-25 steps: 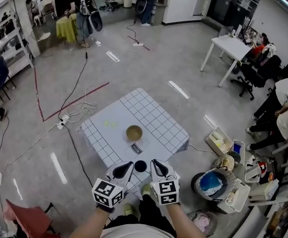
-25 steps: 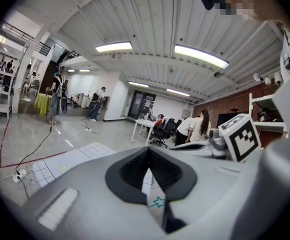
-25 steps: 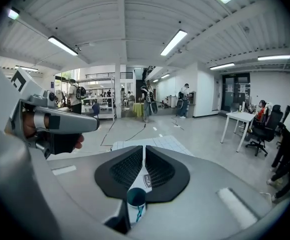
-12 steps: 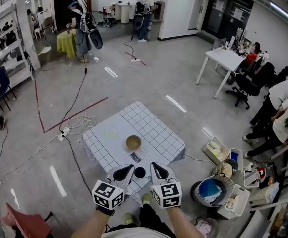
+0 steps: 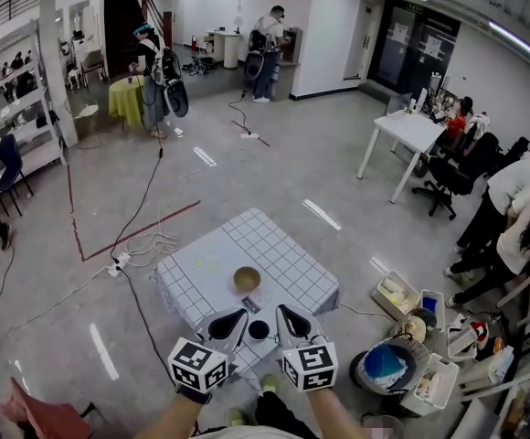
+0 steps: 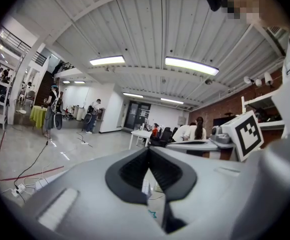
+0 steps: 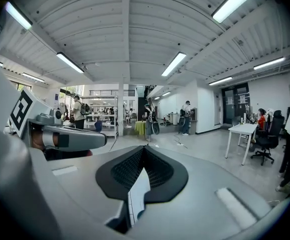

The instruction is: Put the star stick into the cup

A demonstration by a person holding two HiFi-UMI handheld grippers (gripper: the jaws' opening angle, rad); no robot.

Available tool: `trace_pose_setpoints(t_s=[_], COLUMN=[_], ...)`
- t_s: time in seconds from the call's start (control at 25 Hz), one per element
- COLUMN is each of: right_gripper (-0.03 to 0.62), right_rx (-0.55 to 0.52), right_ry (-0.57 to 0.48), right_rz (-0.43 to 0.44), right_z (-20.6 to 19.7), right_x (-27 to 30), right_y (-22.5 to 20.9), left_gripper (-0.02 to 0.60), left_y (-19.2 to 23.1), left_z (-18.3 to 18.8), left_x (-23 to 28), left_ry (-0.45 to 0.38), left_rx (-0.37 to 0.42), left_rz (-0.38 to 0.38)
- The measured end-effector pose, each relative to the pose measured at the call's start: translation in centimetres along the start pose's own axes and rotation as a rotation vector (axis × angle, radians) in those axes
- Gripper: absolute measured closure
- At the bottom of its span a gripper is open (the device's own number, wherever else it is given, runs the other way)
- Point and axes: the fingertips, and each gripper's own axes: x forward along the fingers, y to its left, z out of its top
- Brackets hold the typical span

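Head view with both gripper views. The left gripper (image 5: pixel 237 317) and right gripper (image 5: pixel 284 313) are held side by side over the near edge of a square counter (image 5: pixel 288 245) draped in white cloth ruled with a dark grid. Each gripper has a smooth grey shell and carries a cube with black-and-white square markers. In the left gripper view the ribbed black fingers (image 6: pixel 130 171) are pressed together at the tips with nothing between them. The right gripper view shows its fingers (image 7: pixel 127 171) in the same state, tips meeting and empty. A small, round, black cup (image 5: pixel 259 330) stands on the cloth between the two grippers, opening upward. Just beyond it lies a flat dark card (image 5: pixel 251 305), and farther on a round brown bowl (image 5: pixel 247 279) near the counter's centre. Through the gap below the left fingers a small teal star outline (image 6: pixel 151 214) shows against the cloth, apparently the head of the star stick. Its shaft, its long axis and the way it points cannot be made out, and the head view does not resolve it.
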Motion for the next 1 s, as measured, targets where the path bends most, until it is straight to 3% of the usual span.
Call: trace_pose_setpoints(t_s=[0.36, 1.0], right_gripper=[0.582, 0.582], right_rx=[0.019, -0.016], right_ry=[-0.074, -0.120], right_rz=[0.020, 0.020], right_z=[3.8, 5.7], right_x=[-1.7, -3.0], right_y=[1.1, 2.5], left_gripper=[0.575, 0.575], left_y=[-1.7, -2.2], left_z=[3.7, 5.4], left_x=[-1.8, -3.3], left_ry=[-0.055, -0.101], left_rx=[0.020, 0.041], left_rz=[-0.018, -0.010])
